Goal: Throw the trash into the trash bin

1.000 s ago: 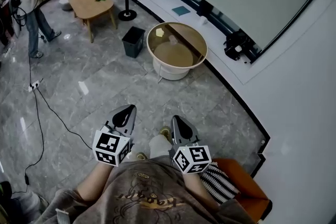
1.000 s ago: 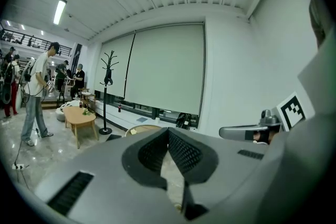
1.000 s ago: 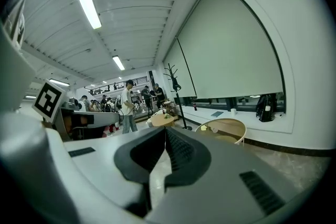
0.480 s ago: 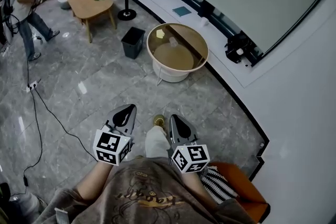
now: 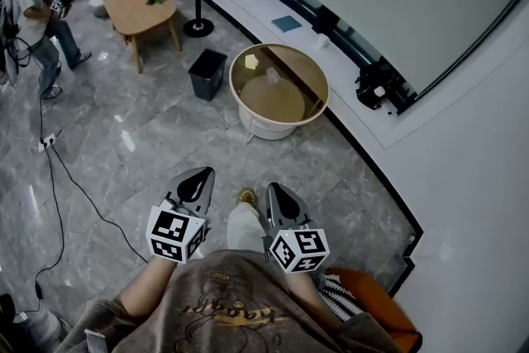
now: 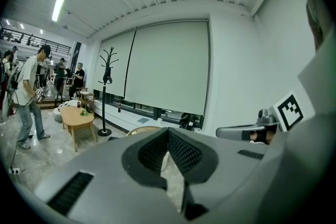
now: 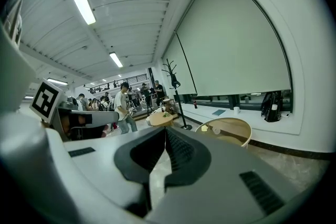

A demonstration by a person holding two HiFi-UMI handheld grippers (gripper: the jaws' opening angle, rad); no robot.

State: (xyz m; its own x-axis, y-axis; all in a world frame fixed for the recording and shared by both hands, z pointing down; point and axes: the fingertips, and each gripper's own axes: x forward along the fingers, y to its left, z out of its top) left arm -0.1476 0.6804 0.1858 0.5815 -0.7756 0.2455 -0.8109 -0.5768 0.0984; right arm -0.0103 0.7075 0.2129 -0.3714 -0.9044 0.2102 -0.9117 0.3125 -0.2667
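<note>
A: Where's the trash?

B: On the round glass-topped table [image 5: 315,109] ahead: a small yellowish scrap [image 5: 250,61] near its far-left edge and a whitish lump [image 5: 271,75] just beside it, nearer the middle. They're too small to name for certain; I'd guess crumpled paper or tissue.

A: So how would it handle?

B: Probably light and soft, so it should squash under the pads rather than slip. I'd pinch each piece across its bulk, coming in low, since the glass gives nothing to dig under.

A: And the bin?

B: The dark square trash bin [image 5: 207,72] stands on the floor just left of the table, near it and open-topped.

A: The tongs?

B: The left gripper [image 5: 199,176] and right gripper [image 5: 276,192] are both closed tip to tip, with nothing between them. They're held out side by side, well short of the table.

A: Anything else around?

B: A wooden coffee table [image 5: 142,4] and another person [image 5: 33,12] are farther off to the left.
</note>
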